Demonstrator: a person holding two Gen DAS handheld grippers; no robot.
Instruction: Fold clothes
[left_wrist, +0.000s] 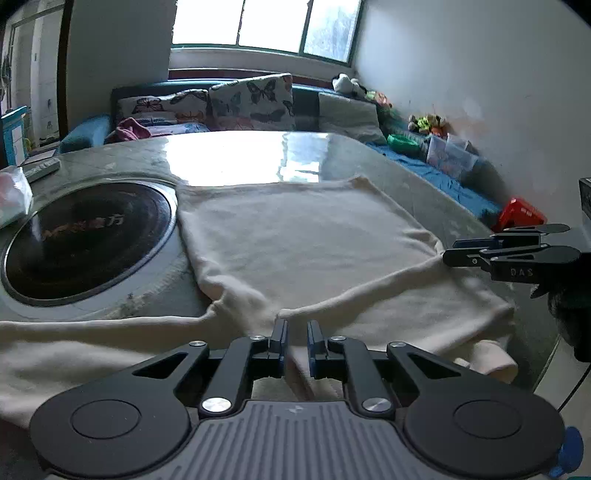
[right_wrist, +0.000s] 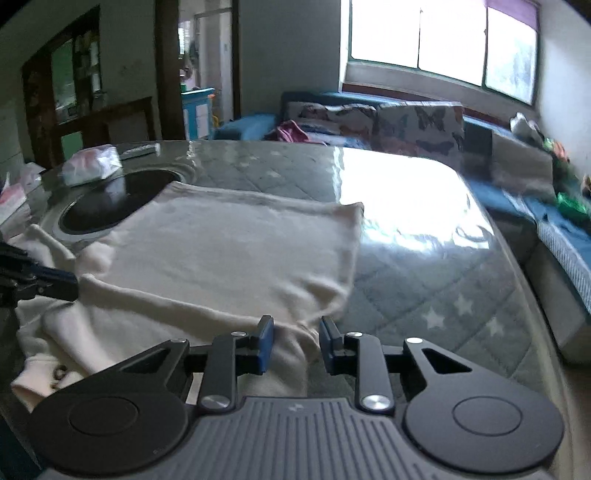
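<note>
Folding a cream sweater (left_wrist: 295, 236), soft, limp and light, spread flat on the counter (left_wrist: 240, 158) beside an inset black hob (left_wrist: 85, 236): take it at its folded edge, where layers bunch. Your left hand-held gripper (left_wrist: 296, 341) is narrowed on that edge; your right hand-held gripper (right_wrist: 296, 341) has fabric between half-closed jaws, contact uncertain. Both tilt downward.

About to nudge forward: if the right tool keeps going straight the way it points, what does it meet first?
The cream garment. The right tool points down at its near right corner, so it would likely push into that cloth and then the table beneath, though depth is unclear.
</note>
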